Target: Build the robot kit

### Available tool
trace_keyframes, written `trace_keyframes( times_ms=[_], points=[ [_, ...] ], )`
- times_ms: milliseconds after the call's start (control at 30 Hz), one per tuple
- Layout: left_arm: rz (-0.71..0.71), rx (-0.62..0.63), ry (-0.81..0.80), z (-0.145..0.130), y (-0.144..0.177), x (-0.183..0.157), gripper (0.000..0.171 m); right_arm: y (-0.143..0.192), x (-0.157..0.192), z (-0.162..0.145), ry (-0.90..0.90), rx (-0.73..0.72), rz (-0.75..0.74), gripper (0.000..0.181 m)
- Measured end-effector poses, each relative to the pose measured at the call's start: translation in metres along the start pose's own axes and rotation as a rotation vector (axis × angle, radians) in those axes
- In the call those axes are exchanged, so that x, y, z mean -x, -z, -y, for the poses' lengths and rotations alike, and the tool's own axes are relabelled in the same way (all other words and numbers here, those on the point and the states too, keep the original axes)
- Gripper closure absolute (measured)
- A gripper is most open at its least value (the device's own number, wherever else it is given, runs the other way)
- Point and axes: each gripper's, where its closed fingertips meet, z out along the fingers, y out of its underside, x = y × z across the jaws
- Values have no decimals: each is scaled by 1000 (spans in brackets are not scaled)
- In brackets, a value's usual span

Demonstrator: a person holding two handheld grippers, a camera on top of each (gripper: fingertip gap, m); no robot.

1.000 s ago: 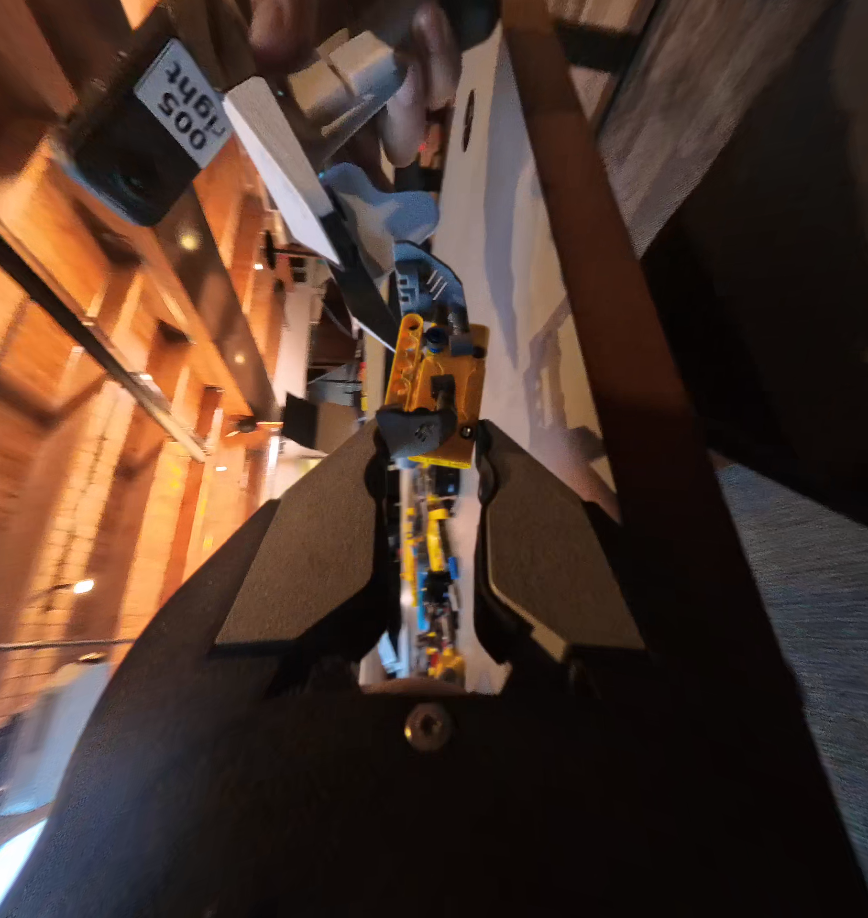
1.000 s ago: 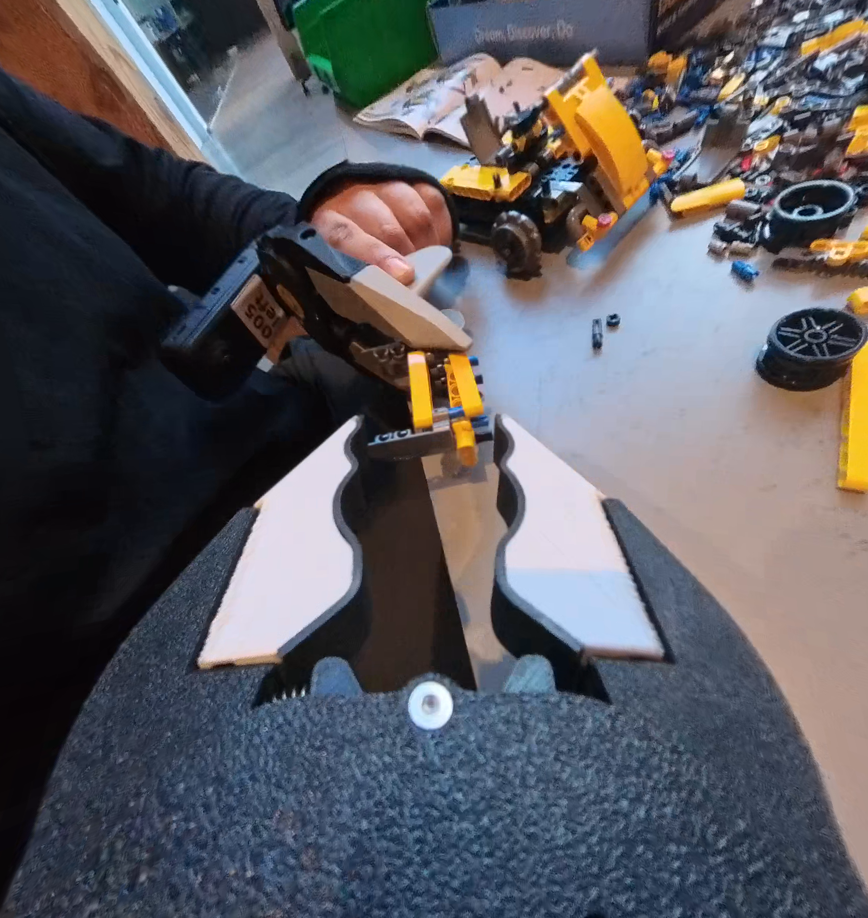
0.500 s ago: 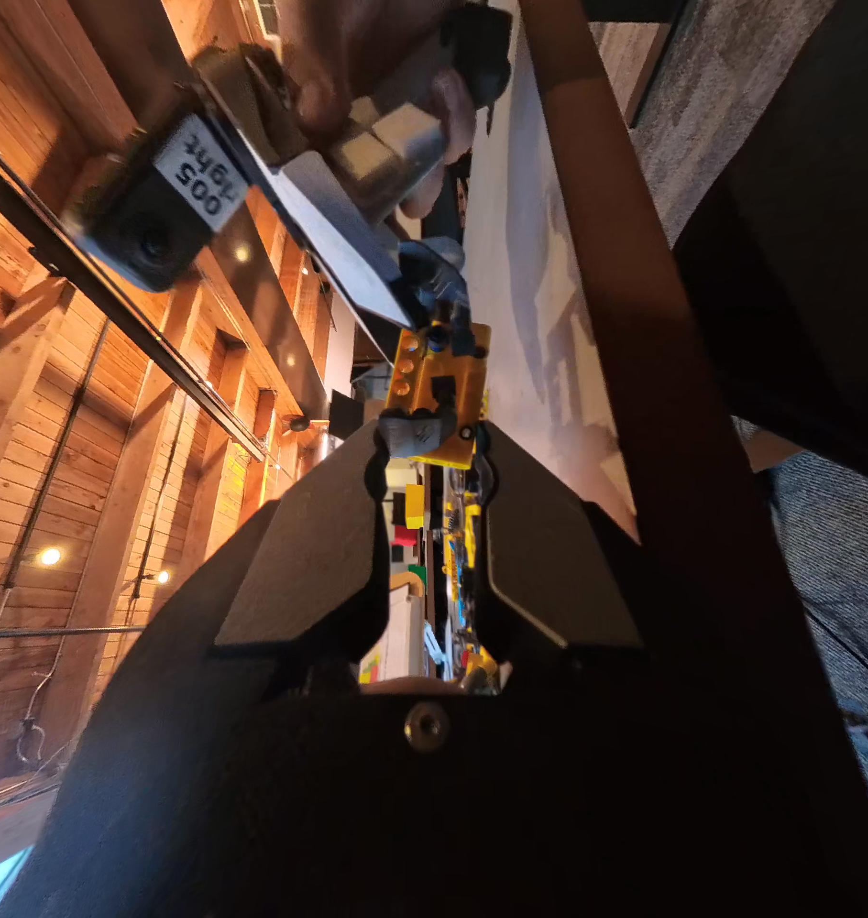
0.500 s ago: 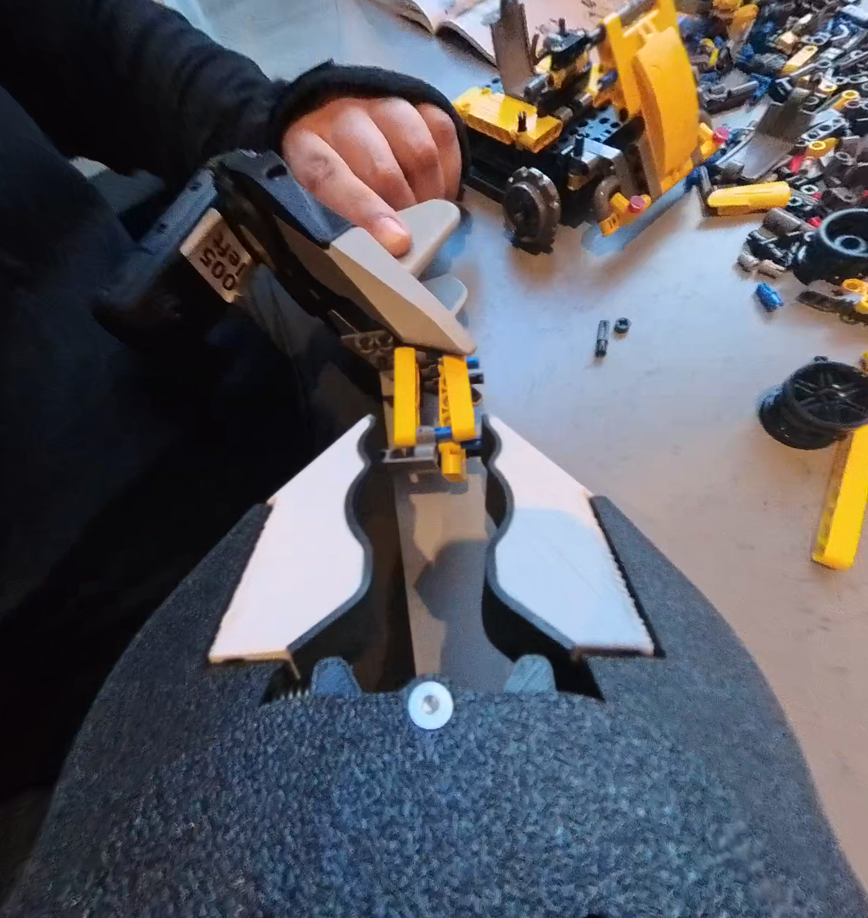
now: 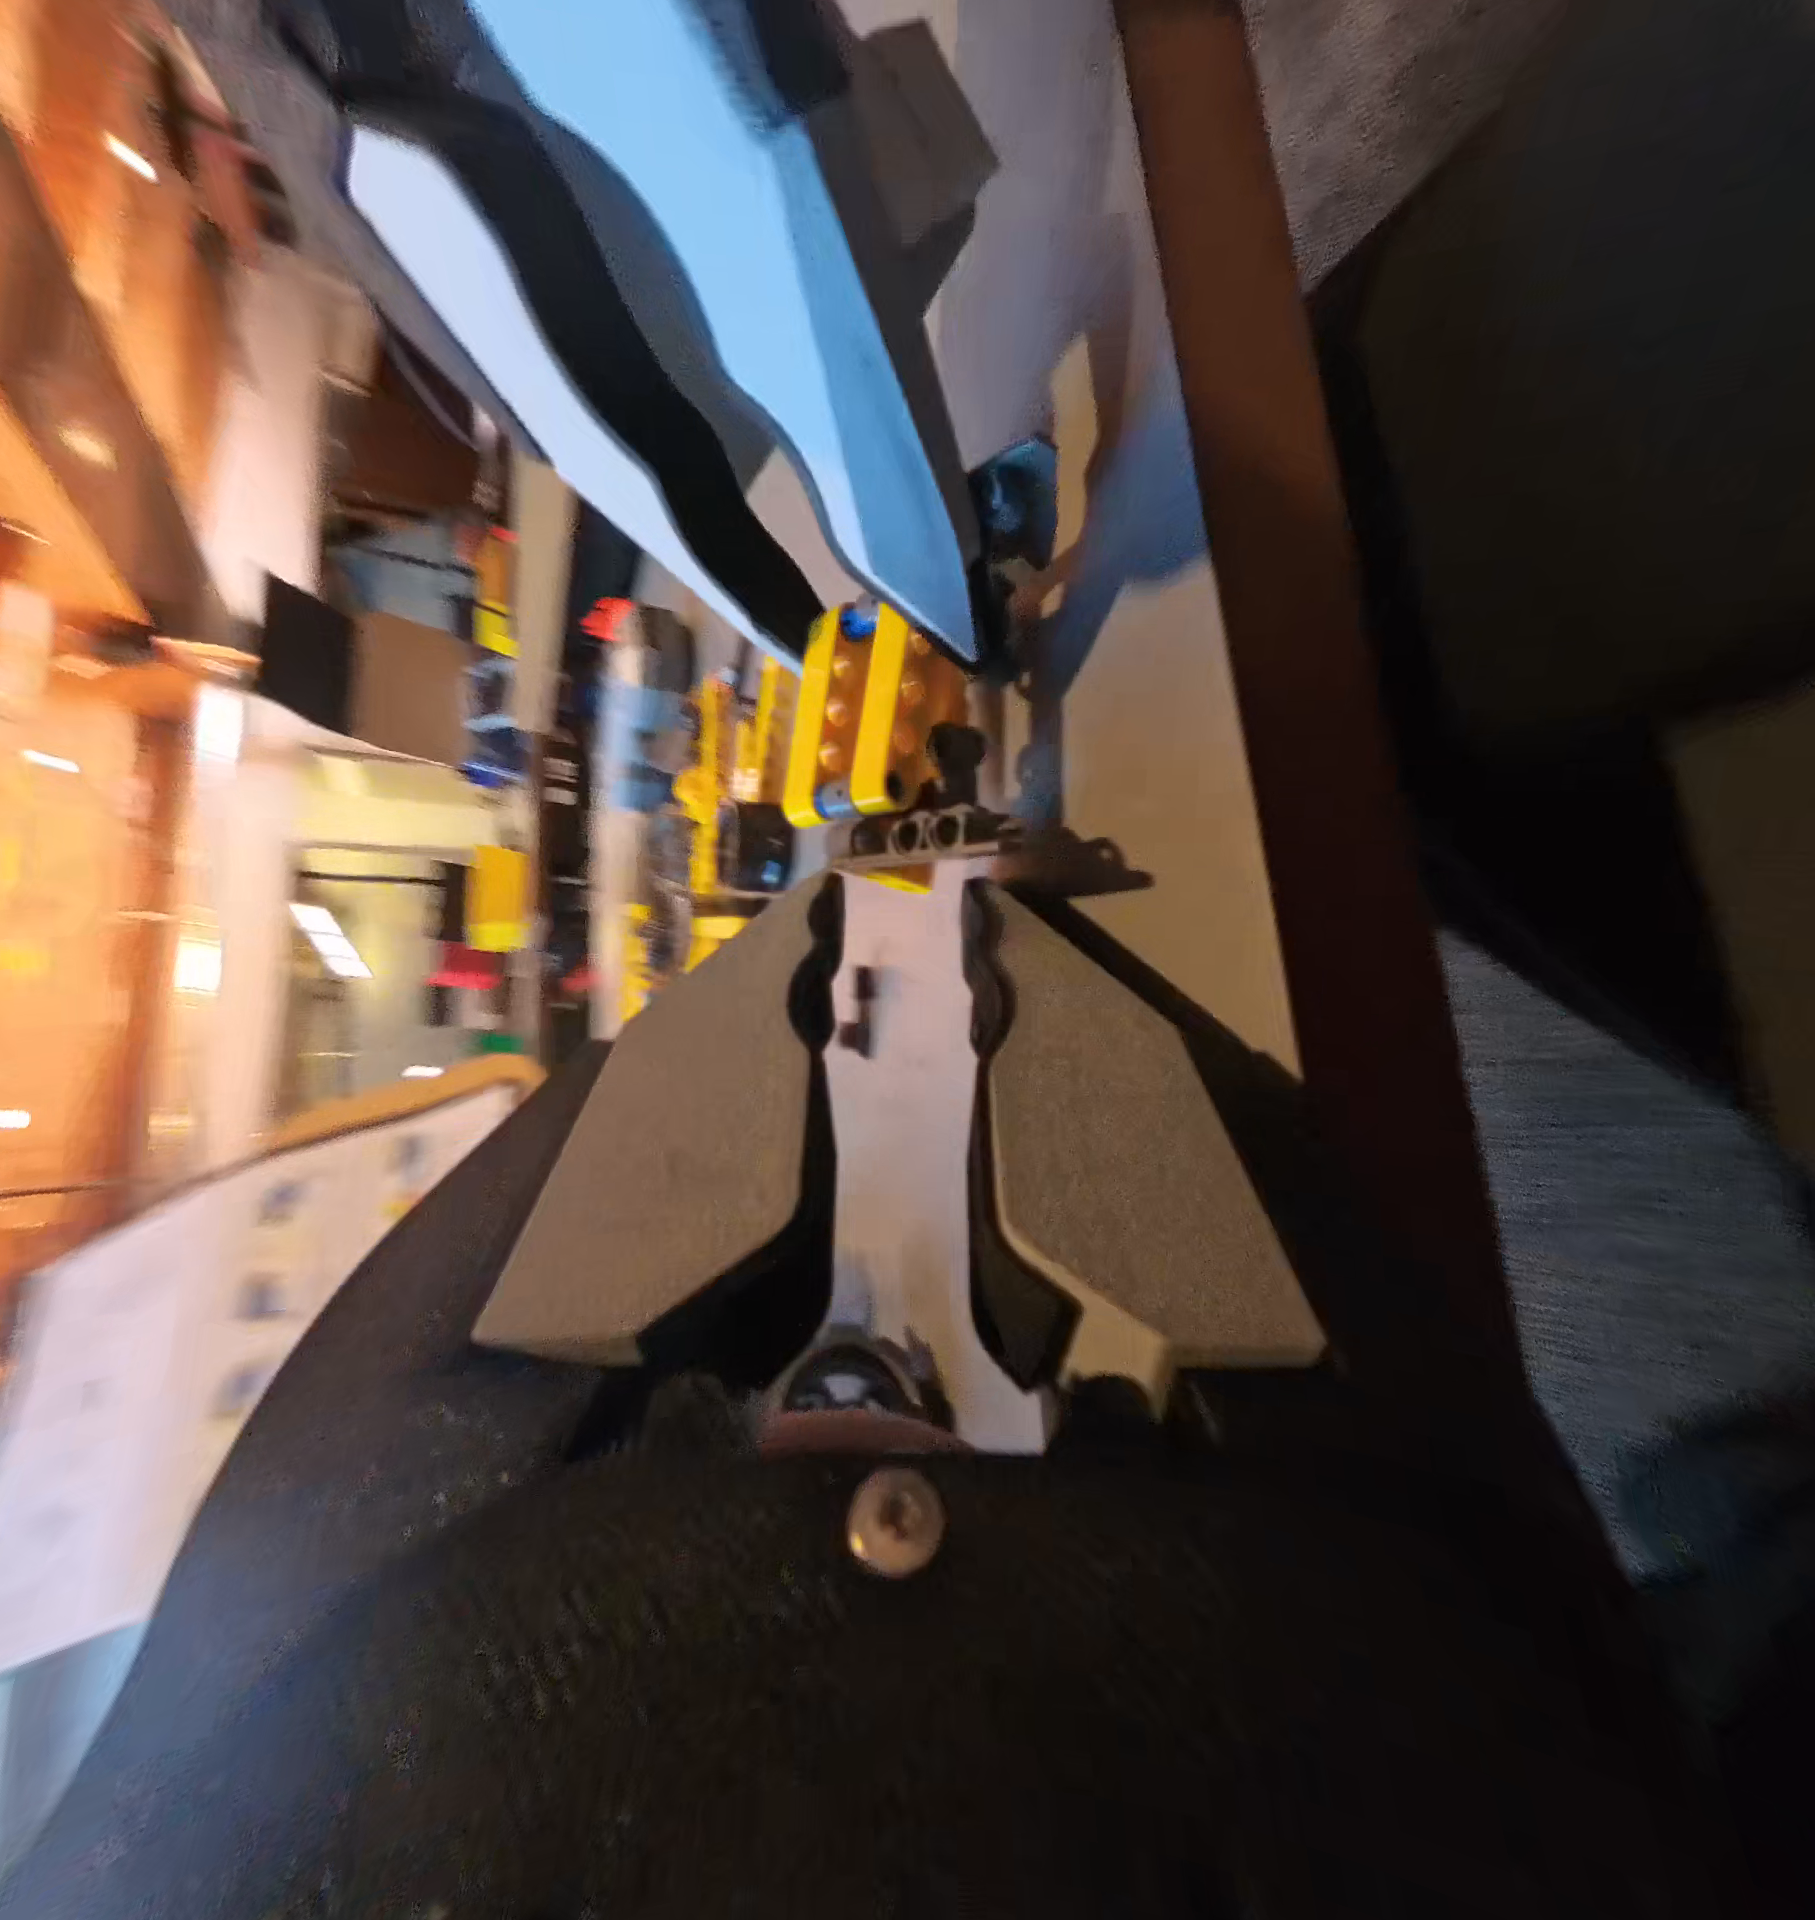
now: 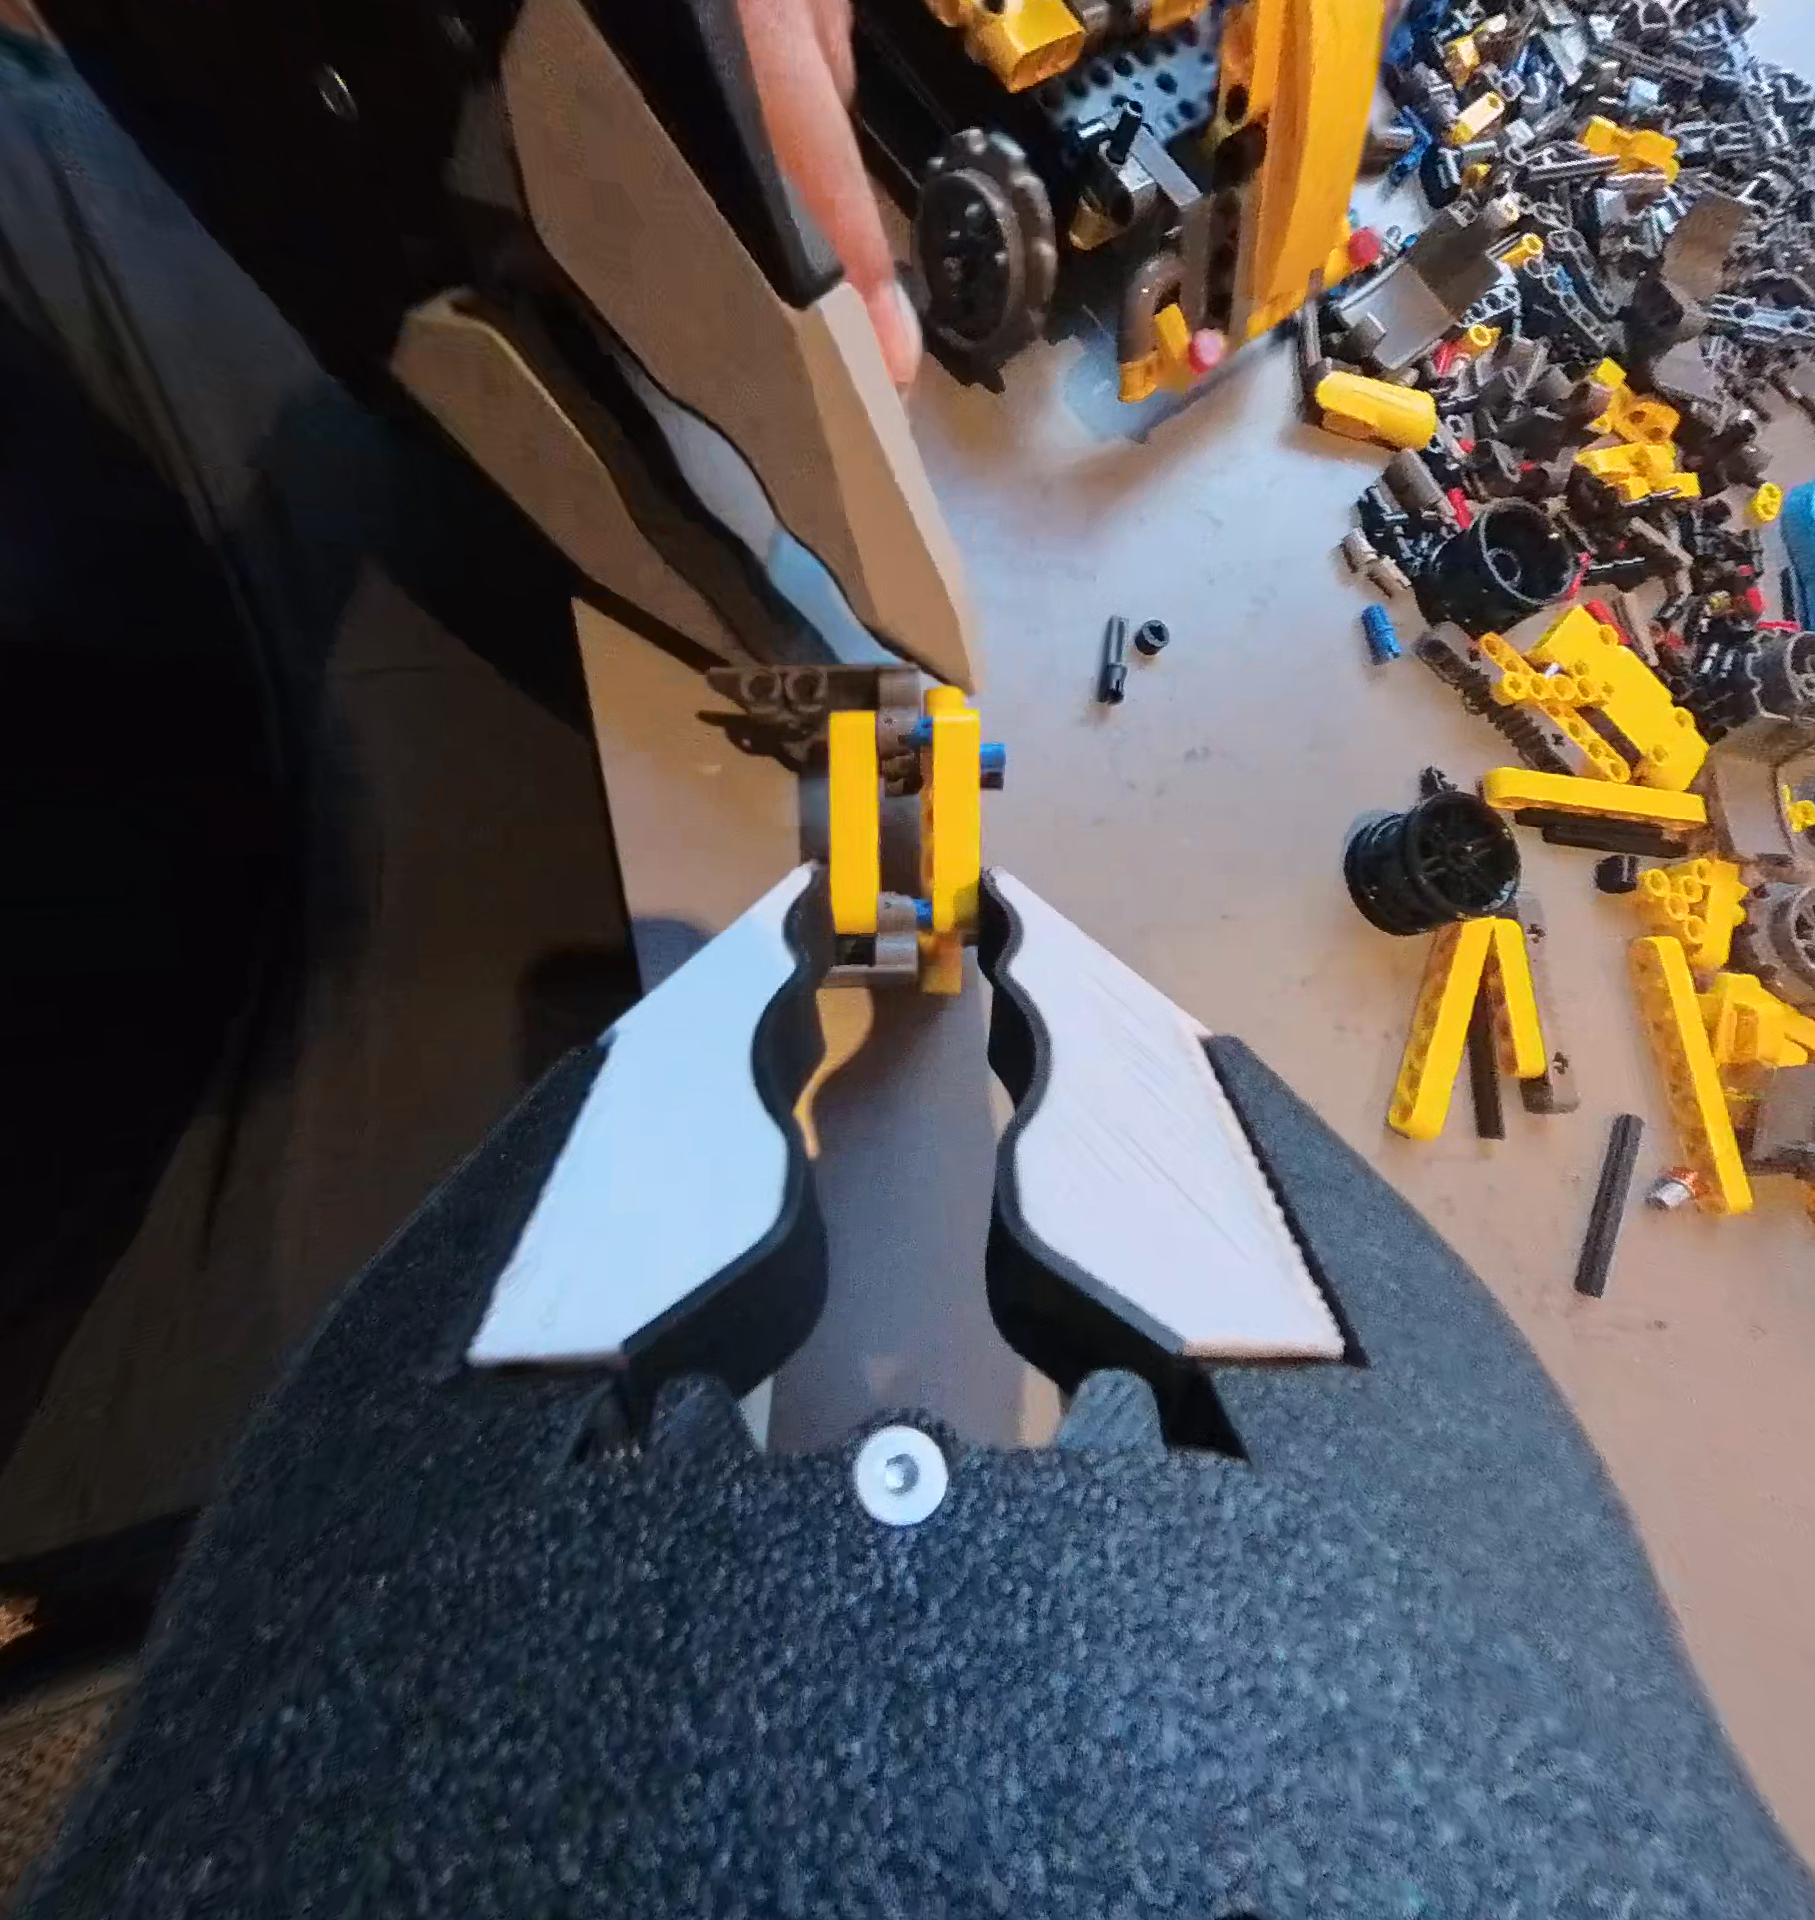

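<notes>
Right wrist view: left gripper (image 6: 830, 665) now nearer

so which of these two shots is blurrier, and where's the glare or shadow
Left wrist view: motion-smeared, worst over the orange-lit room on the left; yellow and grey brick assembly fairly sharp. Right wrist view: crisp on the same assembly, slight blur up top, dark shadow at left, no strong glare.

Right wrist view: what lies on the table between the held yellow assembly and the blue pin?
A short black pin and a small black bush lie side by side between assembly and blue pin; the right wrist view shows it.
</notes>
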Motion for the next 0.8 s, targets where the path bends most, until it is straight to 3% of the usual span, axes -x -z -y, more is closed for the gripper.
trace_keyframes(
  times_ms=[100, 233, 300, 367, 433, 500, 800],
  points=[
    [-148, -16, 236, 2, 19, 2, 138, -2, -5, 0, -8, -16, -34, 156],
    [-250, -94, 496, 20, 30, 23, 137, -6, -2, 4, 44, -17, -55, 156],
    [-304, -92, 498, 25, 21, 25, 136, -9, 0, 8, 57, -32, -54, 157],
    [-393, -21, 410, 20, 9, 12, 123, -10, 0, 8, 87, -21, -52, 157],
    [-451, 79, 322, 6, -3, -3, 140, -10, 0, 8, 110, -18, -44, 157],
    [-461, 70, 298, 7, -5, -2, 143, -9, -1, 7, 111, -25, -43, 157],
    [-339, -48, 588, 11, -6, 3, 141, -8, -5, 6, 51, -17, 25, 156]
  ],
)
